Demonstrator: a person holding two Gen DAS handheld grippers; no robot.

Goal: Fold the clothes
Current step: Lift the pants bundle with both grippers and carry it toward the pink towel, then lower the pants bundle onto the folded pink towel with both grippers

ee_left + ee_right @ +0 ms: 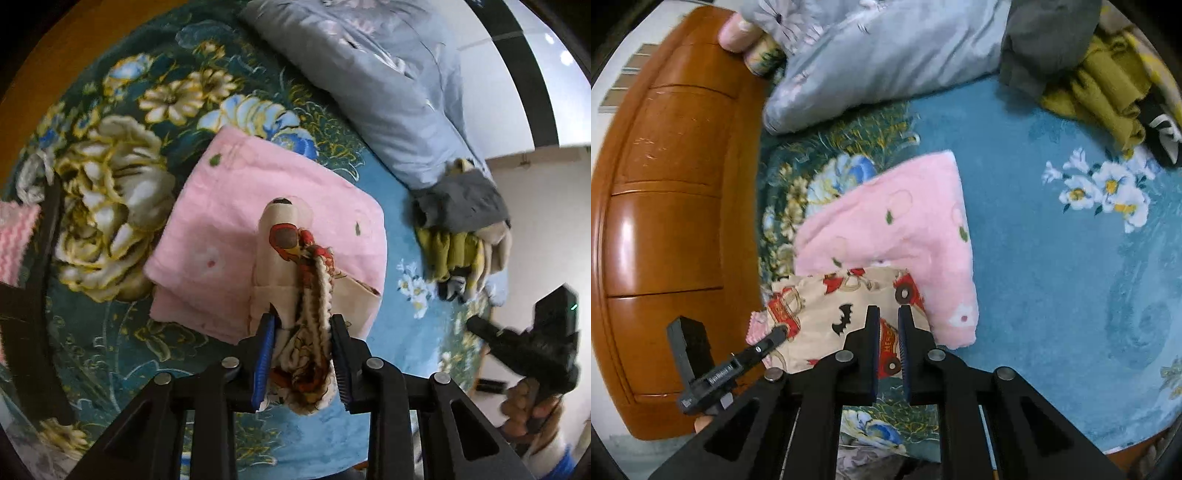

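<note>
Red letters "HERE" showed on a fire truck printed on the cream cartoon-print garment [849, 314], which lay folded over the near edge of the folded pink towel [905, 229] on the blue floral bedspread [1052, 277]. The left gripper [303, 325] had its jaws clamped on the garment's bunched end, its long axis running straight away from that gripper. The right gripper [888, 321] hung just above the cloth, jaws narrowly apart, holding nothing.

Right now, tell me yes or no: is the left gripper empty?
No. In the left wrist view the left gripper is closed on the bunched cartoon-print garment, held above the folded pink cloth.
</note>
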